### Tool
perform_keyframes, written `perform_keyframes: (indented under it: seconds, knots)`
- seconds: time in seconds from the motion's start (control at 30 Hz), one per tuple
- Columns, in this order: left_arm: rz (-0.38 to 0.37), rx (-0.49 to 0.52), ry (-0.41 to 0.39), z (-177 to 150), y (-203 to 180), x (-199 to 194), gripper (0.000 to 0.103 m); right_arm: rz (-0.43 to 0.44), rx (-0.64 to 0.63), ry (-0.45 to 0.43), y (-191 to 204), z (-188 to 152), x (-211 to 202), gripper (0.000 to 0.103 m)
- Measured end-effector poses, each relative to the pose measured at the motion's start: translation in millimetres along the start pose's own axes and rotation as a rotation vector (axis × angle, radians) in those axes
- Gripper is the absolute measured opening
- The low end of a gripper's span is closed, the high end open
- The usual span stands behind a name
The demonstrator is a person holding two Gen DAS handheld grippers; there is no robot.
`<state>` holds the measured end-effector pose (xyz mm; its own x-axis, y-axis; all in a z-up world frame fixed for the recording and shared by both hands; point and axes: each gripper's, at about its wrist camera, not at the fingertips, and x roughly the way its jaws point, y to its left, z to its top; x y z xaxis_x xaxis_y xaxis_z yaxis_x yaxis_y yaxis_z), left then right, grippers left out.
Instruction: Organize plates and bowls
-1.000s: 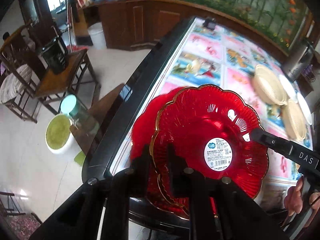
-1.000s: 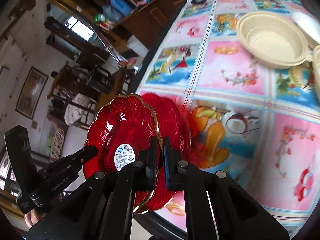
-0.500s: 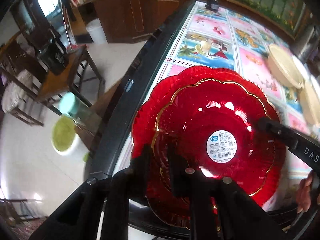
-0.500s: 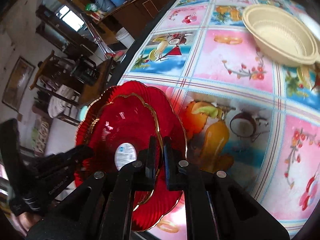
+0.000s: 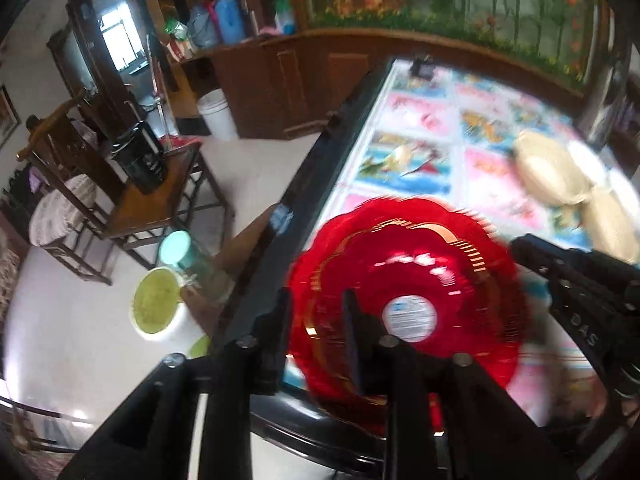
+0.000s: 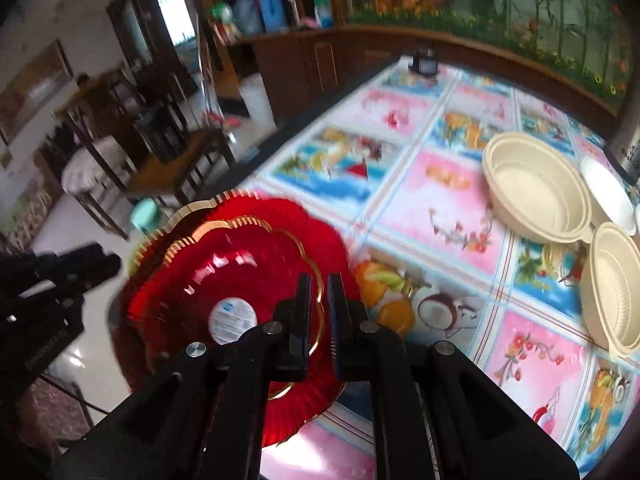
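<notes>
Two red scalloped glass plates (image 5: 416, 276) with gold rims lie nested near the table's left edge, the upper one (image 6: 224, 272) carrying a round white label. My left gripper (image 5: 314, 312) is opening; the stack's left rim shows in the gap and the pads stand clear of it. The right gripper (image 6: 319, 292) is shut on the upper plate's right rim, whose gold edge runs between its fingers. In the left wrist view the right gripper (image 5: 520, 248) reaches the stack from the right. In the right wrist view the left gripper (image 6: 108, 260) is at the far left. Both views are blurred.
Two cream bowls (image 6: 536, 188) (image 6: 616, 280) and a white dish (image 6: 608, 192) sit at the right on the picture-printed tablecloth (image 6: 440, 184). A metal pot (image 6: 628, 148) stands behind them. Beyond the black table edge (image 5: 304, 184) are a wooden chair, a green-lidded jar (image 5: 176, 244) and a white tub (image 5: 160, 312).
The left jaws have spread and let go of the plates' rim. The upper plate has settled centred on the lower one. Both cameras have drawn back and upward.
</notes>
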<state>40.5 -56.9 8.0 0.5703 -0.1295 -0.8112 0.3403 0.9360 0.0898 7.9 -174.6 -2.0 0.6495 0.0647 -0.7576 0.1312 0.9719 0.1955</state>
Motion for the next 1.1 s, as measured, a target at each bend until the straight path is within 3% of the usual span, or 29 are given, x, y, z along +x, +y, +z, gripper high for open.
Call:
perform_keyframes:
  seconds: [0.1,0.17,0.53,0.73,0.9,1.1]
  knots:
    - [-0.062,0.006,-0.048,-6.0,-18.0,-18.4,0.055,0.026,0.045,-0.047,-20.7,-8.3,-20.2,0.008]
    - [-0.085,0.041,-0.07,-11.6,-36.2,-27.2,0.061,0.025,0.067,-0.062,-36.7,-16.6,-31.9,0.008]
    - [-0.175,0.259,-0.026,-37.0,-147.1,-32.3,0.062,-0.081,0.177,-0.147,-128.5,-71.0,-99.8,0.008]
    - [-0.173,0.323,-0.081,-38.6,-196.8,-43.8,0.062,-0.132,0.26,-0.207,-175.9,-91.0,-139.7,0.008]
    - [-0.167,0.336,-0.151,-30.1,-227.3,-50.7,0.062,-0.149,0.33,-0.269,-211.2,-100.3,-170.3,0.031]
    - [-0.172,0.345,-0.16,-19.3,-254.9,-49.2,0.062,-0.181,0.363,-0.297,-239.3,-101.4,-187.3,0.031]
